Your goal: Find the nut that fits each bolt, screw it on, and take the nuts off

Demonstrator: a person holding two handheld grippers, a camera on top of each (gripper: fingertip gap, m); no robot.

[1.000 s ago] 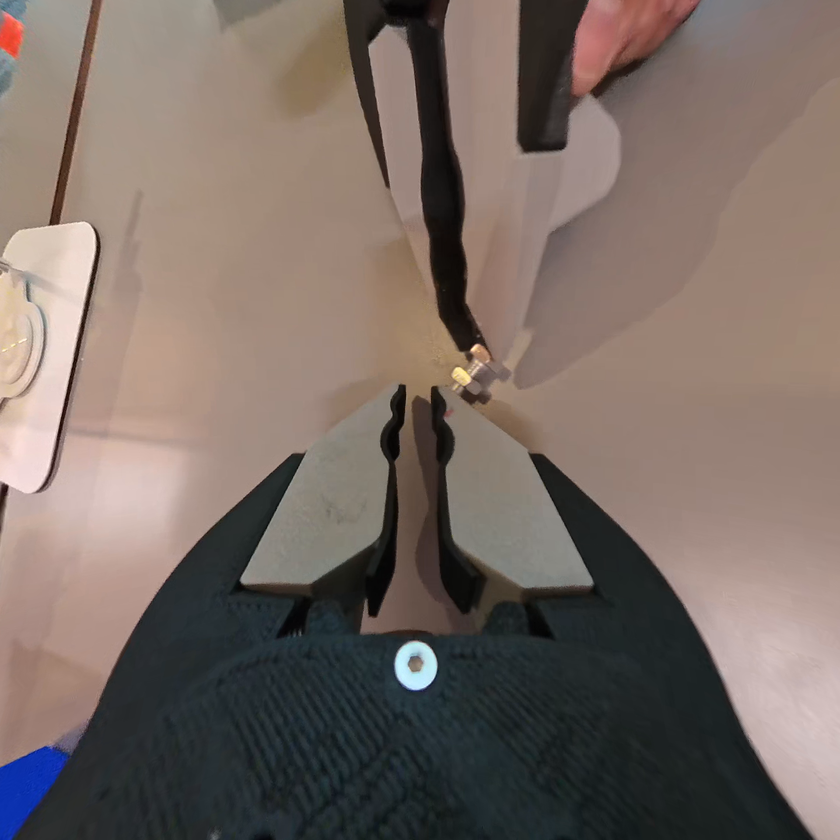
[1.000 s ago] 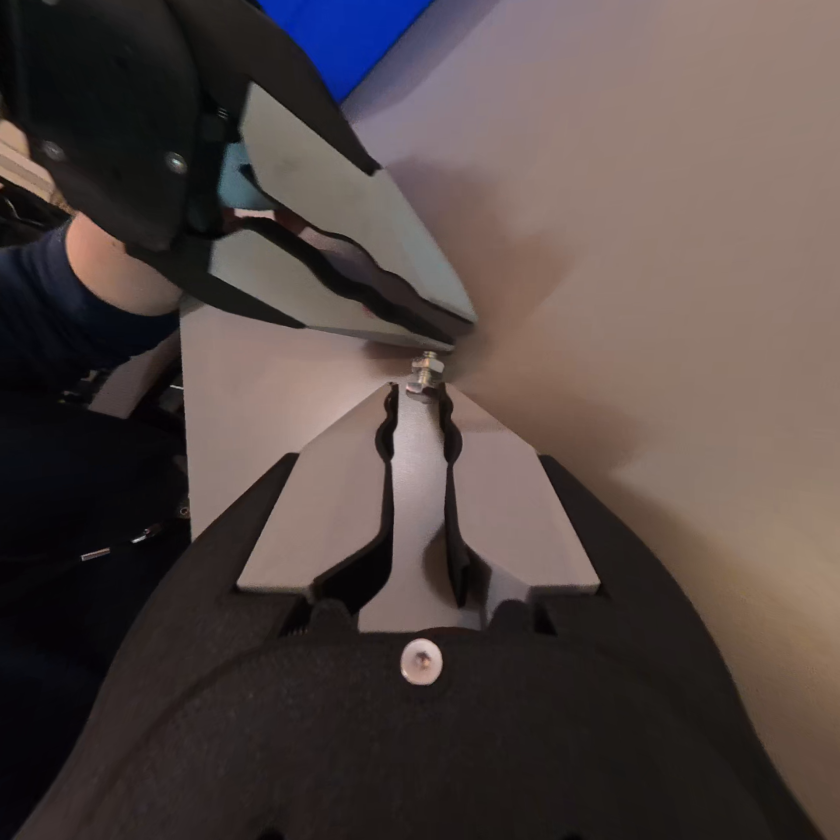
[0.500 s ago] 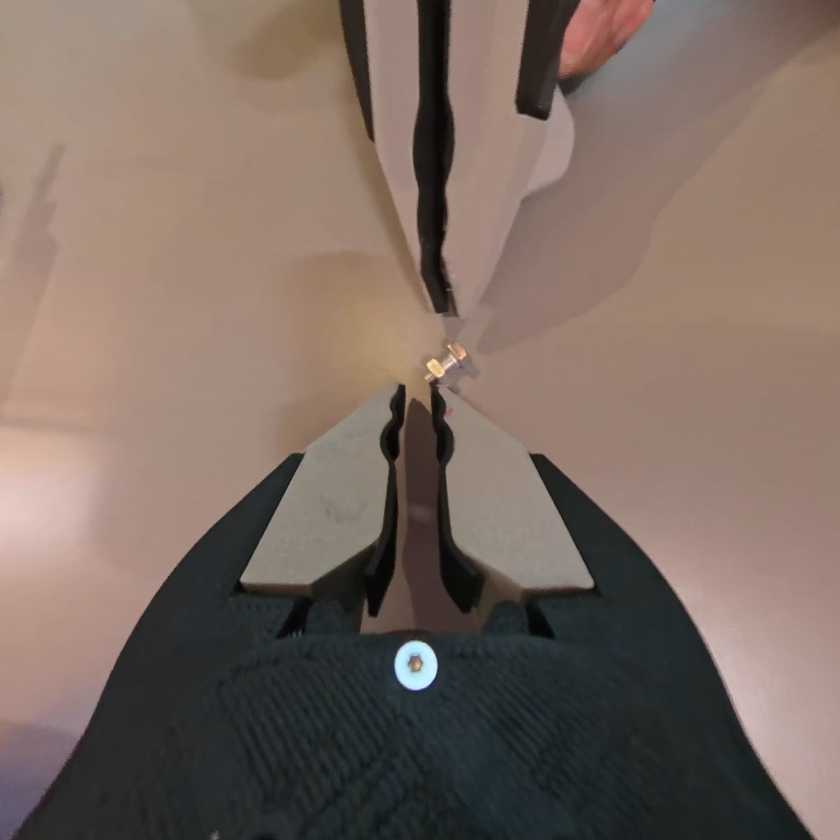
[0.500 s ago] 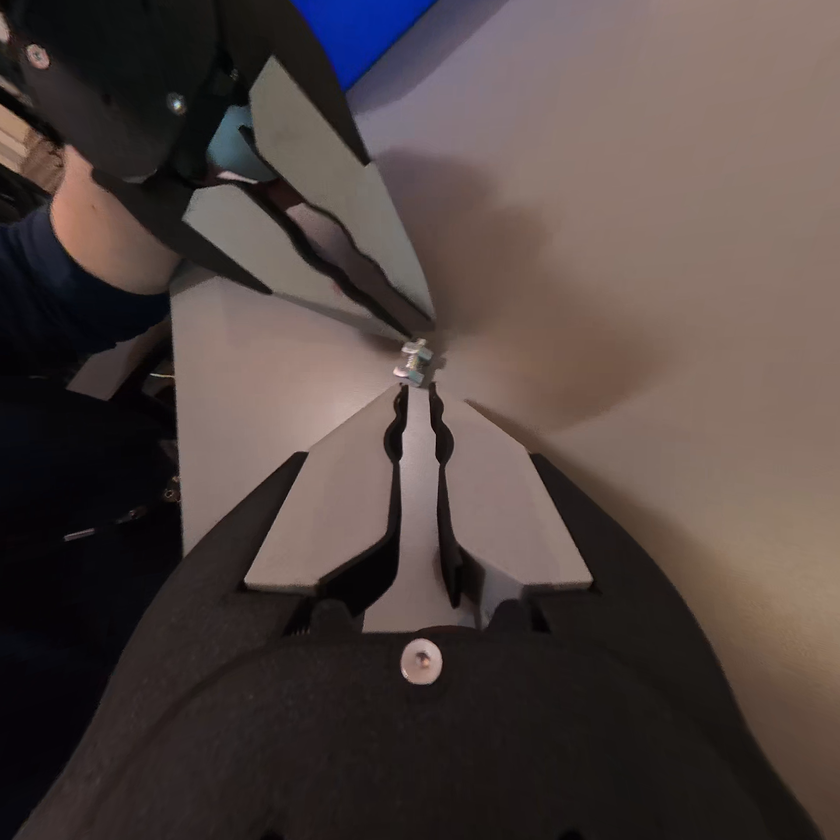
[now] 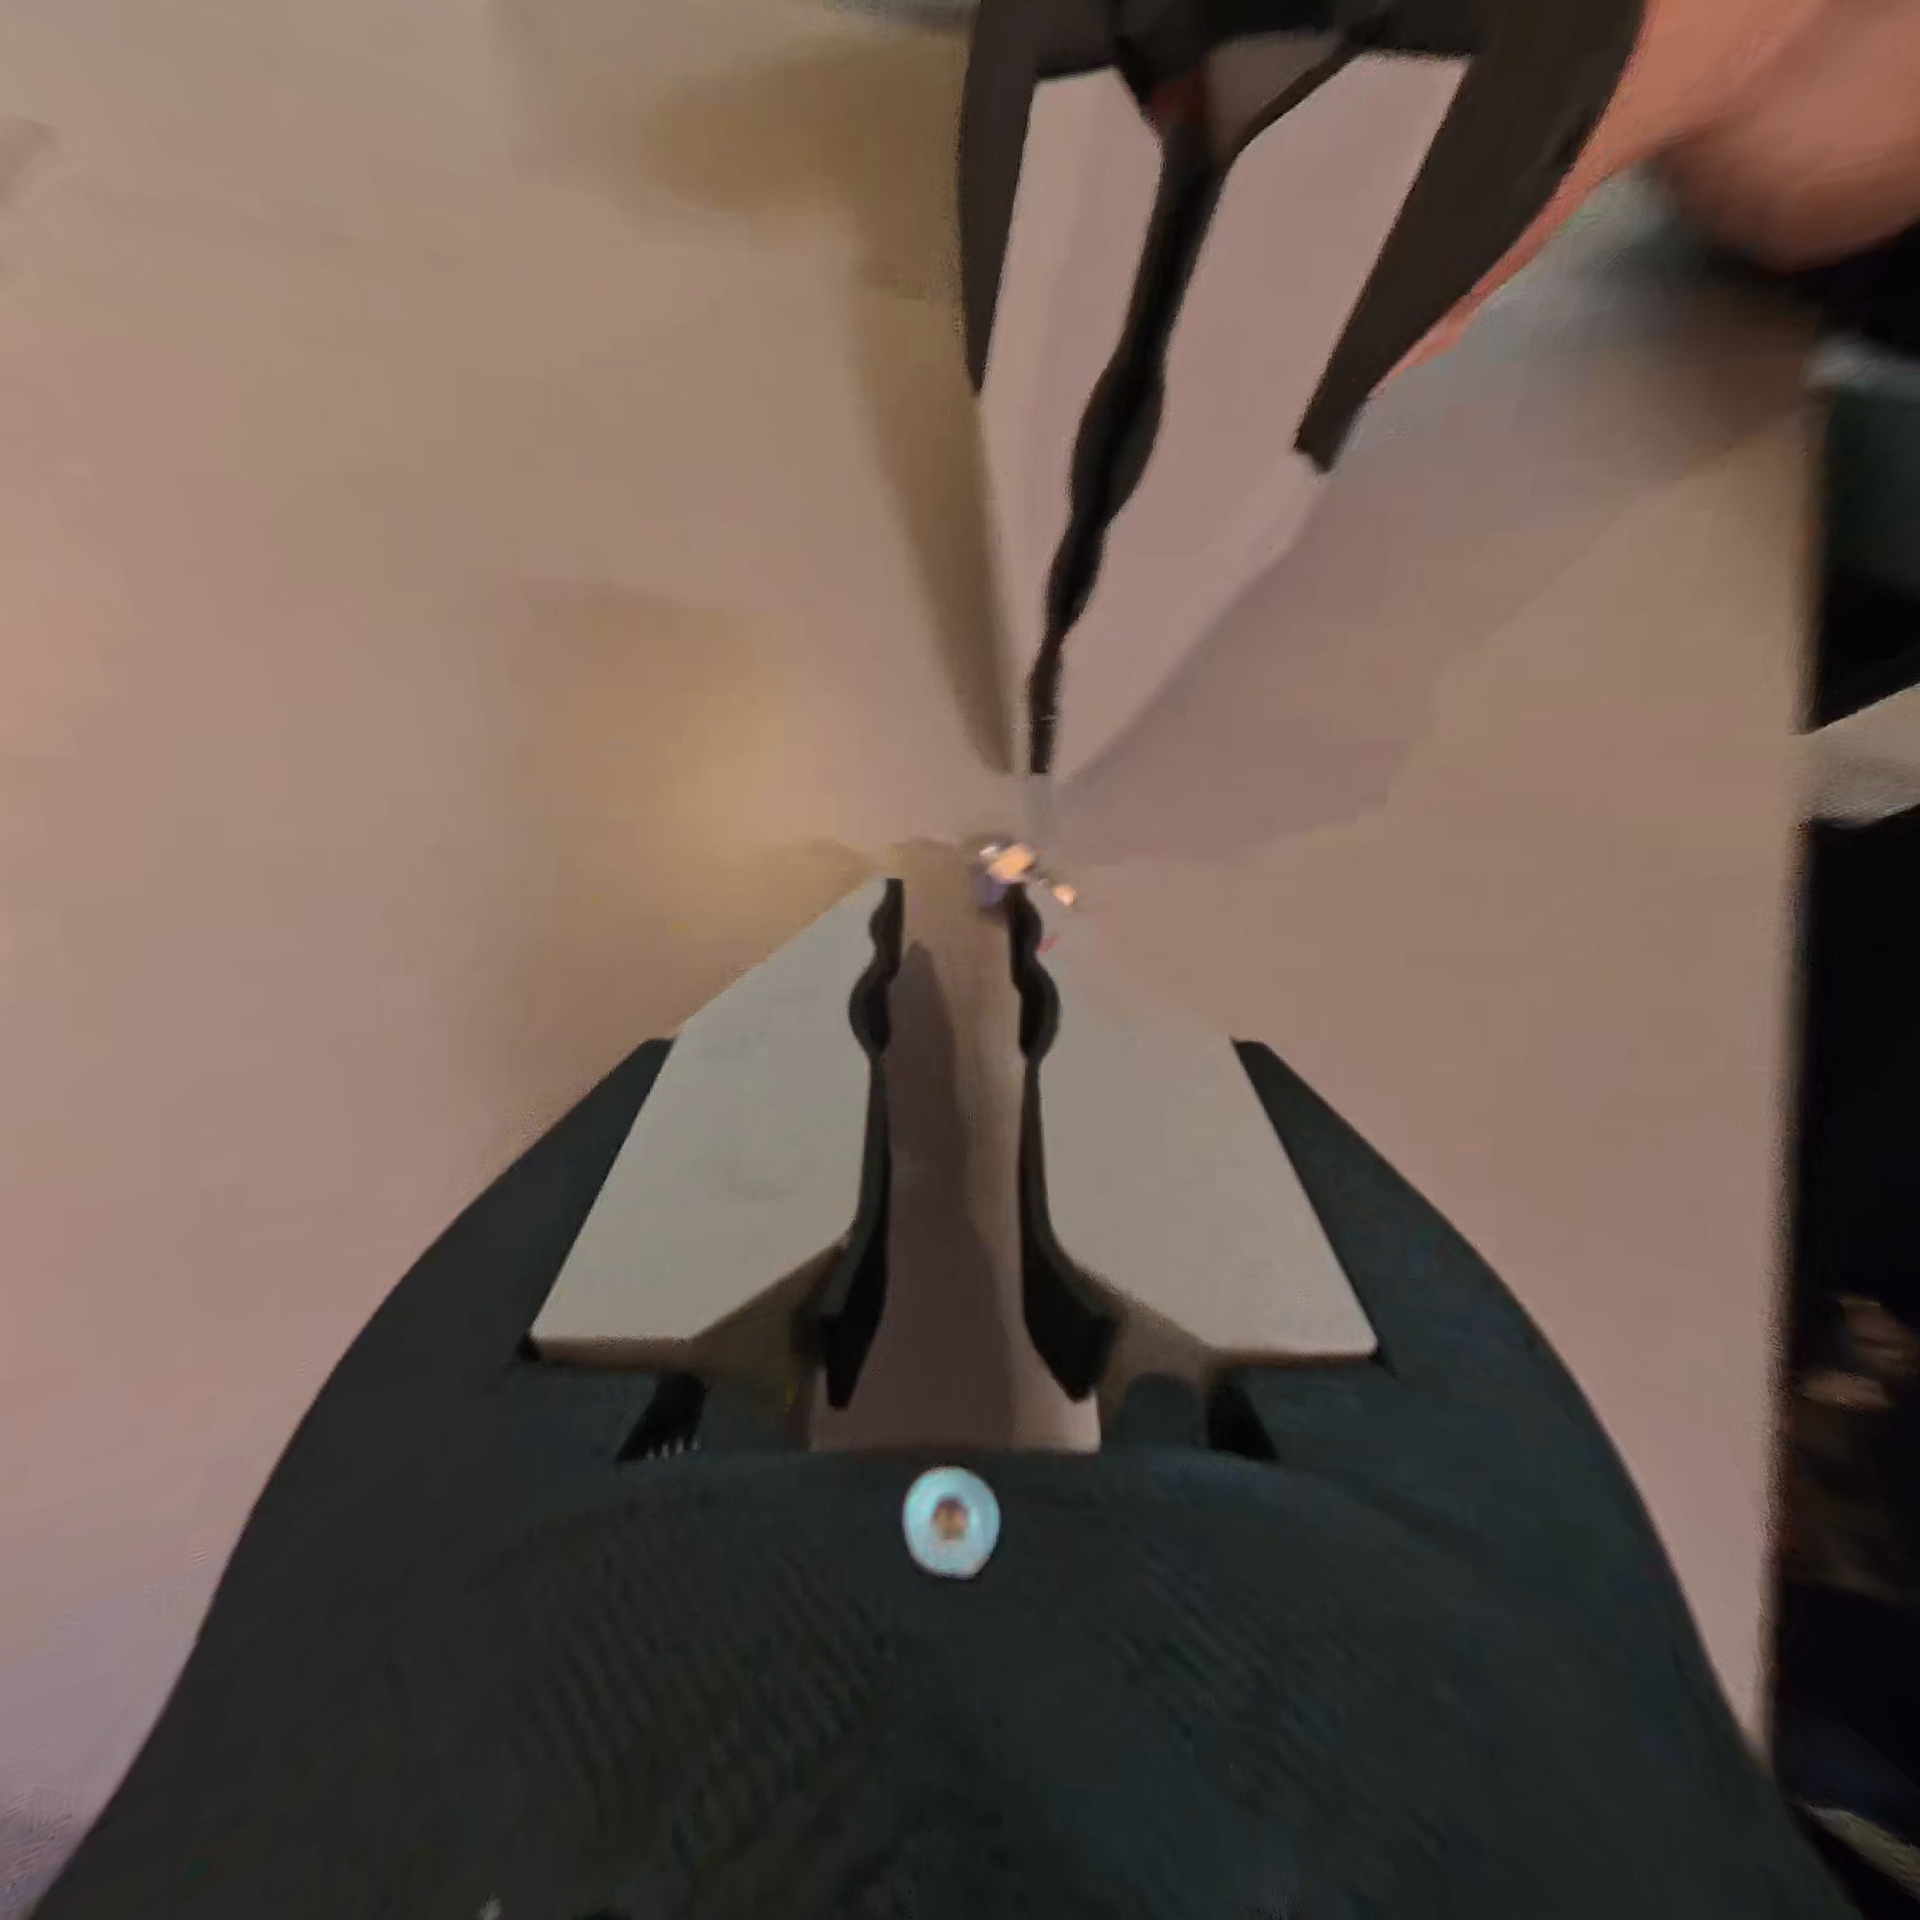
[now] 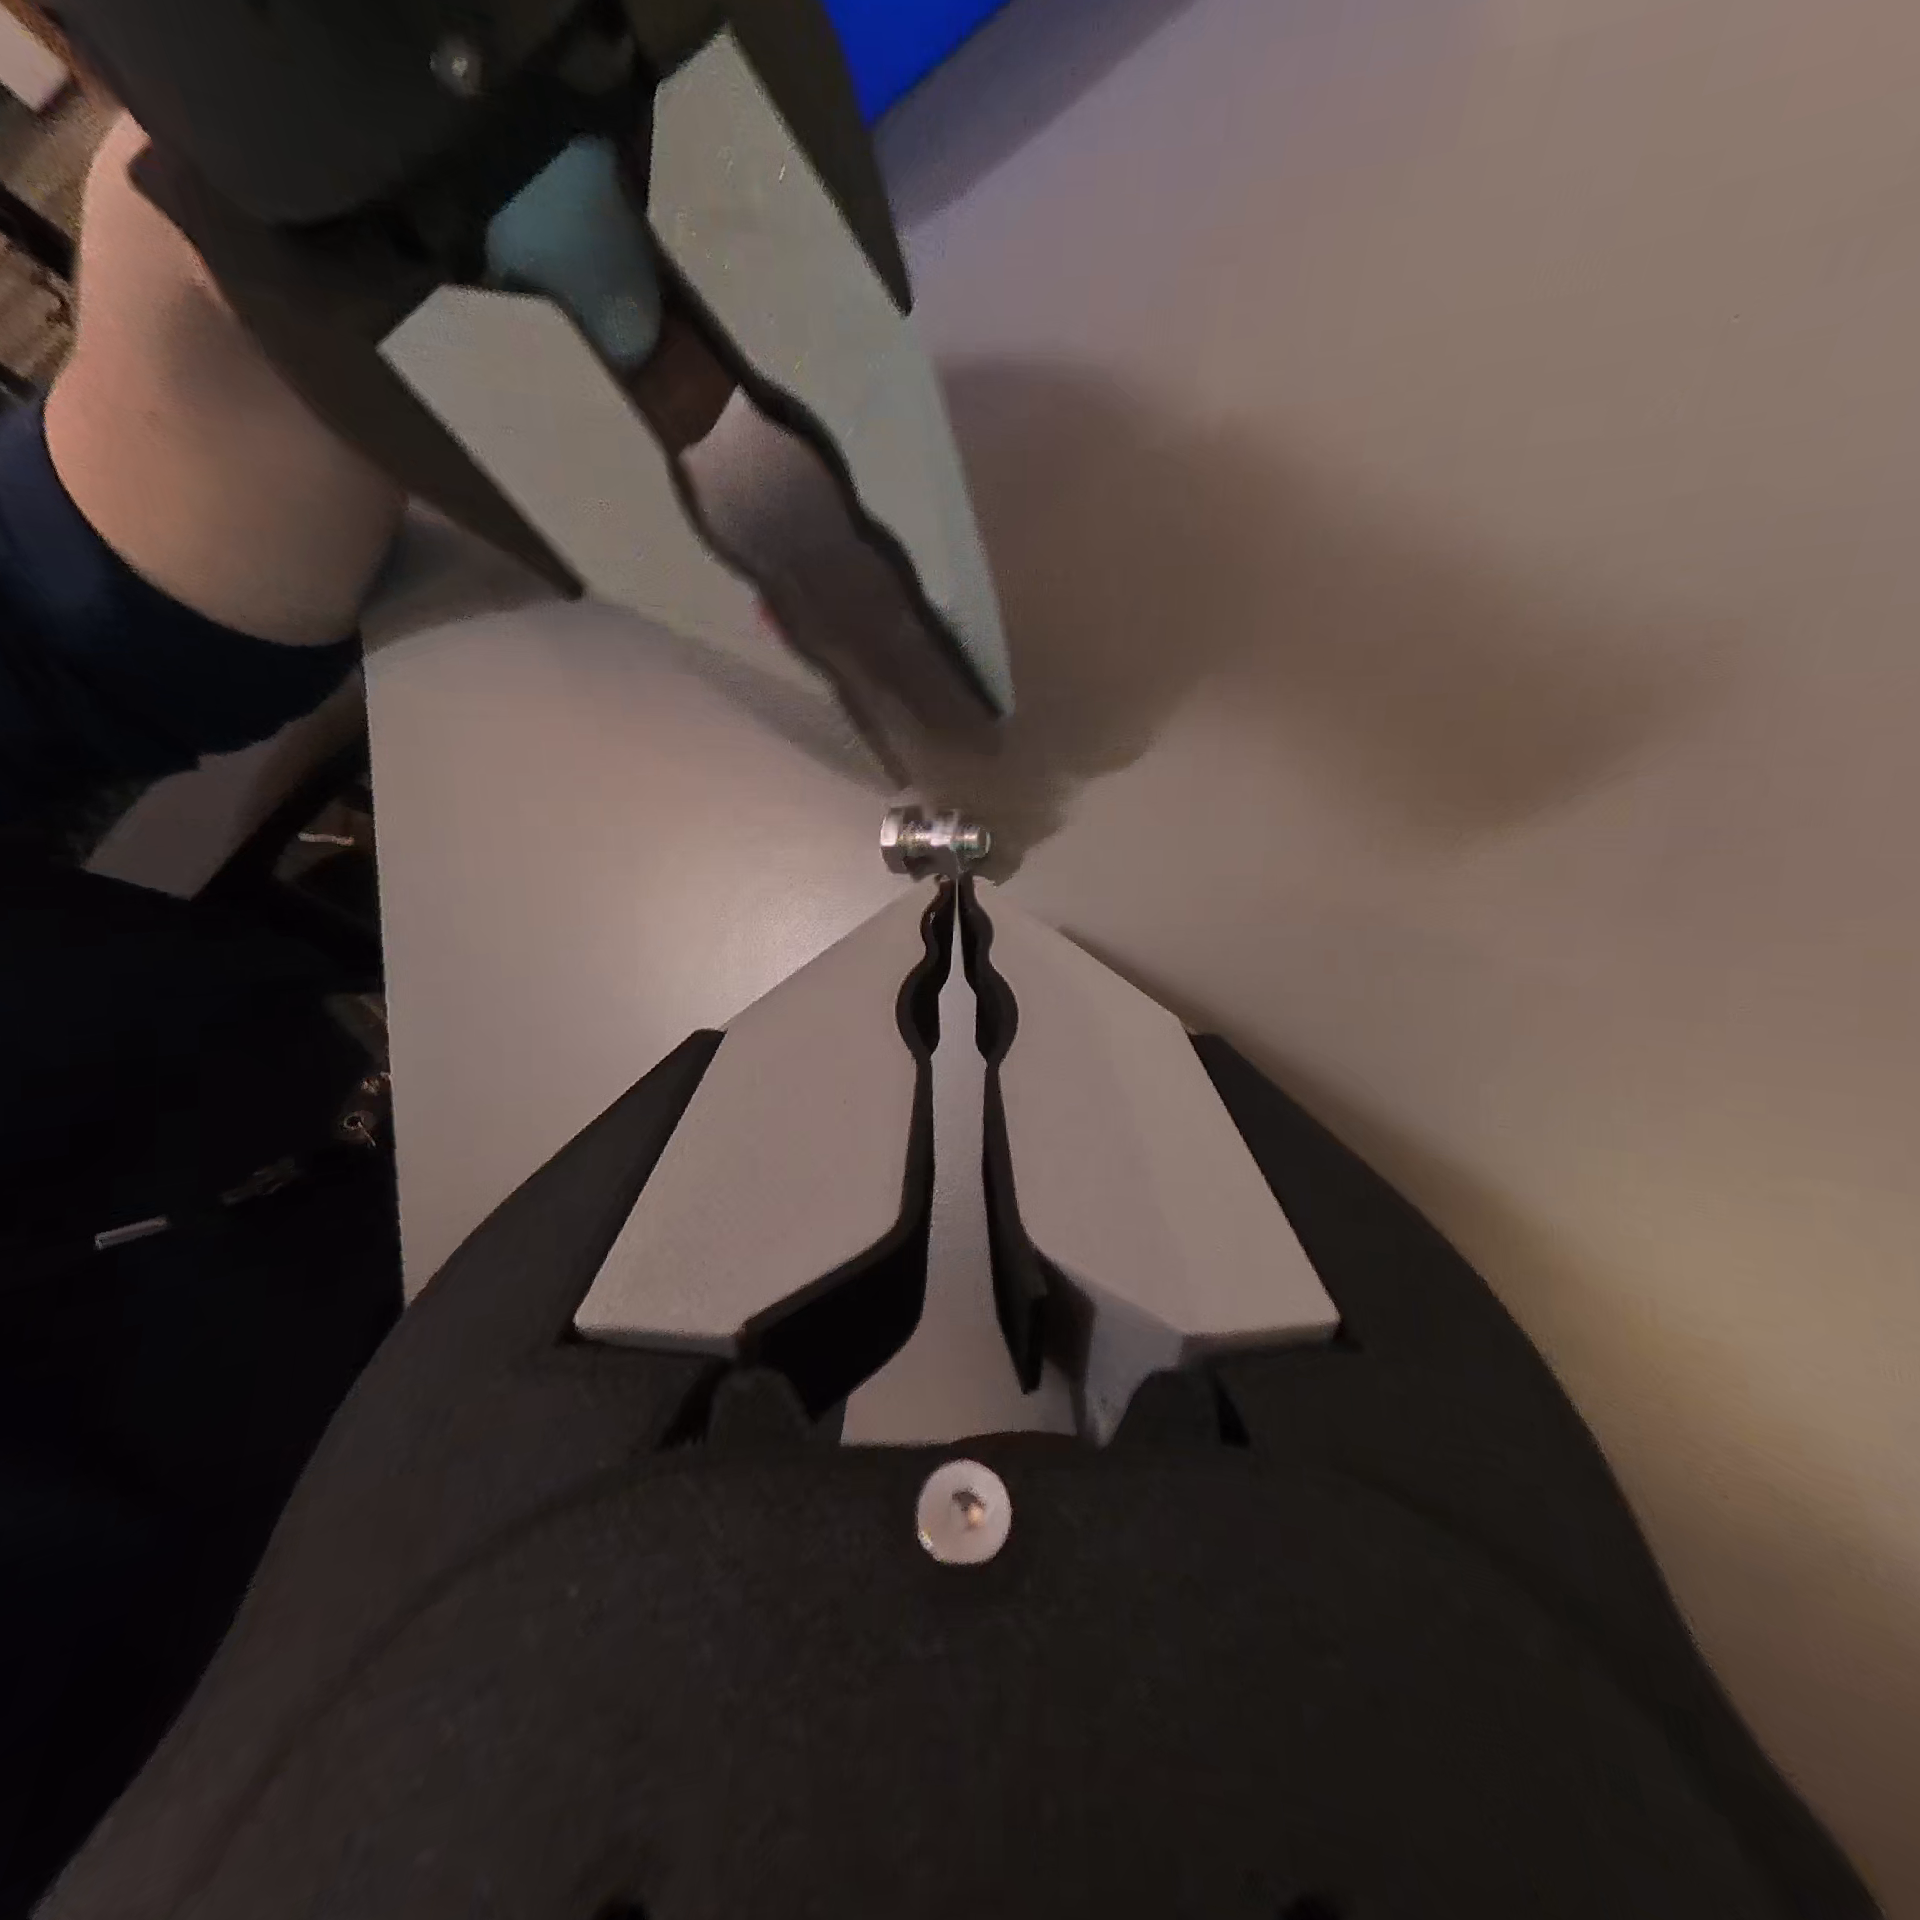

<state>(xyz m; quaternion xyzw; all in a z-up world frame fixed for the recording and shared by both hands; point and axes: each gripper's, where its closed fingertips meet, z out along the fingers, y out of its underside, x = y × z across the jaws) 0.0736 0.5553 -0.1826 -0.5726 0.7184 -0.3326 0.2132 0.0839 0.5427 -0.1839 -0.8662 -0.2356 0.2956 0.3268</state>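
On the pale tabletop (image 6: 1455,520) lies a silver bolt (image 6: 914,836) with its nut (image 6: 940,840) threaded on. Just beside it, the right gripper (image 6: 951,883) is pinched closed, gripping nothing; the left gripper (image 5: 951,894) stands slightly parted, bare.

A plain indoor work desk; the kind of room is not clear.
You are at a smooth, pale tabletop (image 6: 1455,520) with a straight edge, a blue patch (image 6: 914,52) beyond it, and dark floor clutter (image 6: 208,1195) below; little else marks the place.
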